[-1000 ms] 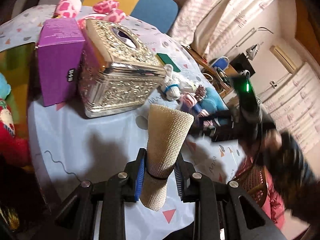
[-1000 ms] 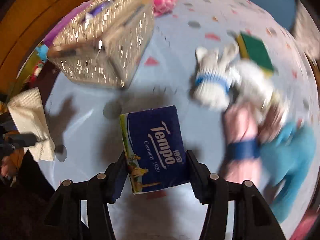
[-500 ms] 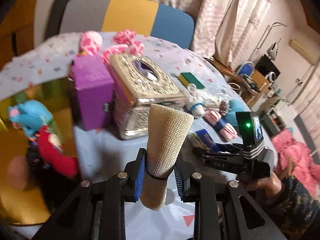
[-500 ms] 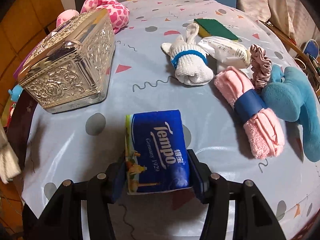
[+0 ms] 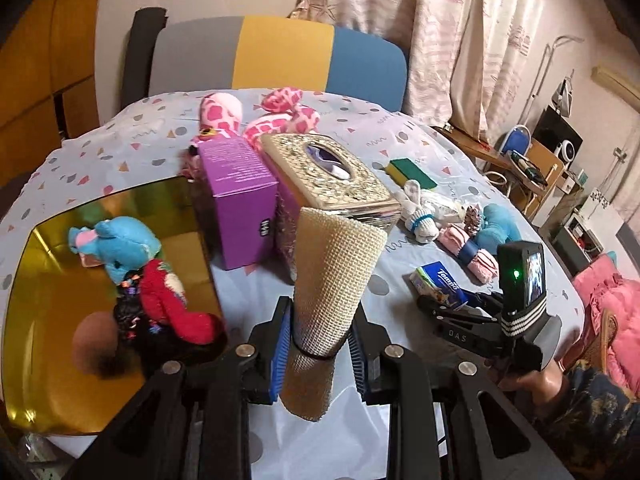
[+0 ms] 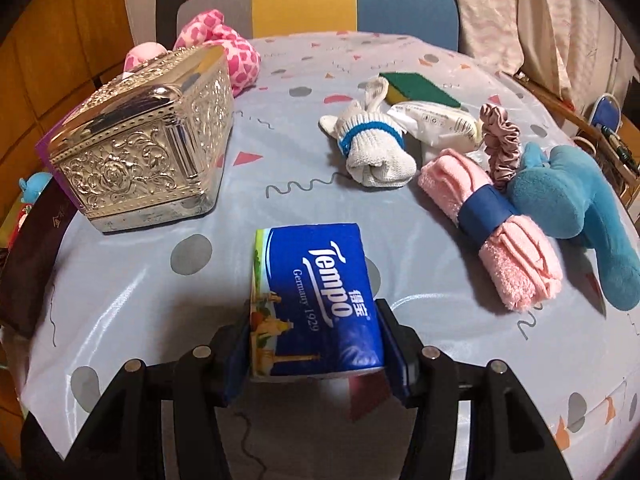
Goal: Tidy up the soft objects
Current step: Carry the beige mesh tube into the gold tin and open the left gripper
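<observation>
My left gripper (image 5: pixel 318 354) is shut on a rolled beige mesh cloth (image 5: pixel 330 292) and holds it upright above the table's near edge. My right gripper (image 6: pixel 316 350) is shut on a blue Tempo tissue pack (image 6: pixel 314 298), low over the table; the pack also shows in the left wrist view (image 5: pixel 440 288). A gold tray (image 5: pixel 48 360) at the left holds a blue plush (image 5: pixel 116 248) and a red plush (image 5: pixel 168 300). On the table lie a white rolled sock (image 6: pixel 374 144), a pink rolled towel (image 6: pixel 492 220), a blue plush (image 6: pixel 572 200) and a pink scrunchie (image 6: pixel 502 148).
A silver embossed tissue box (image 6: pixel 144 148) and a purple box (image 5: pixel 238 200) stand mid-table, a pink spotted plush (image 5: pixel 264 114) behind them. A green-yellow sponge (image 6: pixel 418 88) and a white packet (image 6: pixel 436 122) lie at the back right. A multicoloured chair (image 5: pixel 280 56) stands behind the table.
Both grippers have pulled back and risen, each keeping its object. The left view now takes in the gold tray and the whole table.
</observation>
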{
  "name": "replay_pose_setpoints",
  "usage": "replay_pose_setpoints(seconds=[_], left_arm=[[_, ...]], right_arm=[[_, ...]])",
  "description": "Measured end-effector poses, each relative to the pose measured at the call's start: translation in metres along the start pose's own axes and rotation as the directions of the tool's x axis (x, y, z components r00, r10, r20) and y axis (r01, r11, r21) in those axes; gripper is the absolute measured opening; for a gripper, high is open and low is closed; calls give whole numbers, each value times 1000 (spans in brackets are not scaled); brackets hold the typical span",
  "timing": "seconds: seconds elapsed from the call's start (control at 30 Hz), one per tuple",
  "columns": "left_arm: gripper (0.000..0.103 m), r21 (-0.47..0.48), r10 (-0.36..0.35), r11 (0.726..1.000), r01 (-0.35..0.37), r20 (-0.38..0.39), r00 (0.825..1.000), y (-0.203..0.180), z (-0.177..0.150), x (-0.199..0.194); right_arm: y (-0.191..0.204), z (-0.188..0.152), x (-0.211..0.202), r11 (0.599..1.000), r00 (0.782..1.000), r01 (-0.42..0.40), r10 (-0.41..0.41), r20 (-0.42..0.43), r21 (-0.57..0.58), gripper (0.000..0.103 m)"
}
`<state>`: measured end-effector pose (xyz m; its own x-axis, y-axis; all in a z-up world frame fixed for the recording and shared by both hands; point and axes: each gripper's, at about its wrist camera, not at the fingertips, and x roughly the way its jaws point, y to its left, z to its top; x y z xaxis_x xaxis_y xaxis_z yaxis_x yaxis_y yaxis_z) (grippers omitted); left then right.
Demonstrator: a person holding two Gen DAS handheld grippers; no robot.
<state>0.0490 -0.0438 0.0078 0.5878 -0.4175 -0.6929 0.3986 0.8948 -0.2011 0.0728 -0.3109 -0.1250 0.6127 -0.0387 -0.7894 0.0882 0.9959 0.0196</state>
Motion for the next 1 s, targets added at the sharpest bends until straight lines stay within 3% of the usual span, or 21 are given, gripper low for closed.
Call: replay_pose_setpoints(seconds=[0.23,0.47,0.8,1.0], left_arm=[[27,-72,25,997,-22,35,999,31,-1,-21],[27,-148,119,983,-107,68,991,79,-3,-42],[27,-278,305,916,-289,17,952,164,-11,-45],[27,-364,326,872,-326,-64,943,205,-10,-20]], right_arm=[[1,-4,-10,1000,1000,18,-18,22,-8,57],[2,-5,-10,1000,999,27,-26,27,-17,57],[0,-5,-11,1000,999,25,-24,30,-19,57],[1,-5,-11,1000,999,25,-25,31,-18,57]])
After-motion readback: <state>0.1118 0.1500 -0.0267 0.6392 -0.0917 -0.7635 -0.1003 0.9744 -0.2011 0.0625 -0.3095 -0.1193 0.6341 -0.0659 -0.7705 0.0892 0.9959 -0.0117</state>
